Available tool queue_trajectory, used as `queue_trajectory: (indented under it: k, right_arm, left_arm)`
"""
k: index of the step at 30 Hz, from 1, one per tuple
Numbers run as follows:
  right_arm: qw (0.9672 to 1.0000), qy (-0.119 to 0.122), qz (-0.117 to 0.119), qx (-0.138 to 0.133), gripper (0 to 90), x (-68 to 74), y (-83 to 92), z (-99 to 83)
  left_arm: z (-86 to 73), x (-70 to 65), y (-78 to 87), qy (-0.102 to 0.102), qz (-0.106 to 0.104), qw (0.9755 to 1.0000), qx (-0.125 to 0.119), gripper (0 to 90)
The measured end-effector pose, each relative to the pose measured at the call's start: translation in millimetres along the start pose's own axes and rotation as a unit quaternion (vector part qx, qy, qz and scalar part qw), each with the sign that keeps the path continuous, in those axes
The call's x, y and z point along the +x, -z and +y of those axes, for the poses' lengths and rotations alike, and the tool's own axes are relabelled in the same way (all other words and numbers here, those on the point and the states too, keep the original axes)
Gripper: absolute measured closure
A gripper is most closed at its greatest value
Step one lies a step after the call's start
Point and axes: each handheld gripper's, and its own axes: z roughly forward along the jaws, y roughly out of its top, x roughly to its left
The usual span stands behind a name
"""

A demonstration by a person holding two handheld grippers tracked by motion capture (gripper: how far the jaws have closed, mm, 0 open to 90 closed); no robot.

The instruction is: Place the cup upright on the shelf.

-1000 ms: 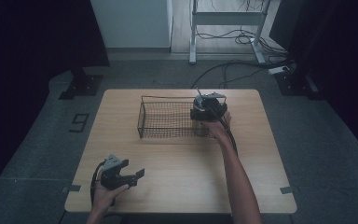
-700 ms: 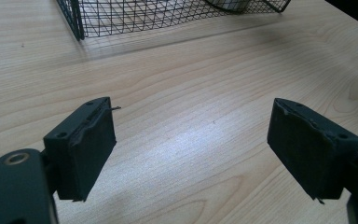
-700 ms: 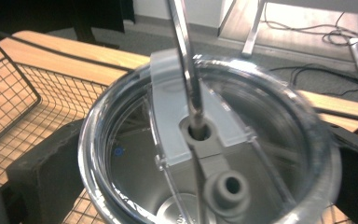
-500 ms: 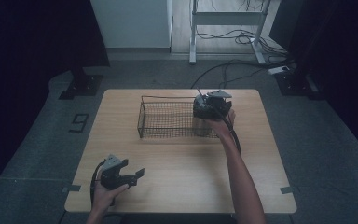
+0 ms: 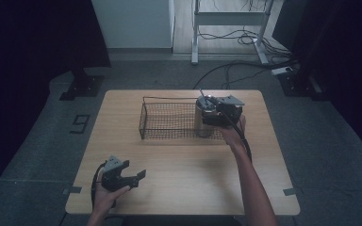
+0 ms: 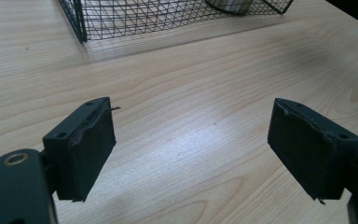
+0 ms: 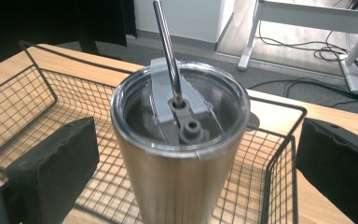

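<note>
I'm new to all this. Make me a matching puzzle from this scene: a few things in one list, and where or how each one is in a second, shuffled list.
Things:
1. tumbler
2. wire basket
3. left claw
4. right claw

Descriptions:
A. open above bare wood at the table's near edge
B. black mesh, sitting on the table's far half
C. steel, clear lid with a straw, upright in the basket's right end
D. open, jaws on either side of the cup

Pairs: 1-C, 2-B, 3-A, 4-D
</note>
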Motion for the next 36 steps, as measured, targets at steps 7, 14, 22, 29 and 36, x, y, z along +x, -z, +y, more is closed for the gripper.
queue_trajectory:
  k: [7,14,22,29,36]
  right_arm:
    - [0.9999,0.002,0.012,0.0,0.5,-4.2,16.4,-14.0]
    - [0.9994,0.002,0.034,0.0,5.2,-7.9,34.7,-37.5]
    - [0.9989,-0.001,0.047,0.003,5.9,-7.9,48.2,-63.0]
    - [0.9987,-0.005,0.051,0.009,6.9,-9.3,61.0,-91.2]
    - [0.9982,-0.01,0.053,0.026,8.4,-11.0,72.2,-124.7]
  left_arm:
    - [-0.2,0.6,0.8,-0.002,0.003,1.0,0.001,15.2]
    - [-0.4,-0.6,0.2,-0.004,0.005,1.0,0.003,15.2]
    - [-0.7,-2.2,-1.1,-0.007,0.005,0.9999,0.006,15.2]
    - [-0.9,-3.0,-2.6,-0.008,0.005,0.9999,0.008,15.2]
    - [-1.5,-4.7,-4.7,-0.011,0.004,0.9999,0.011,15.2]
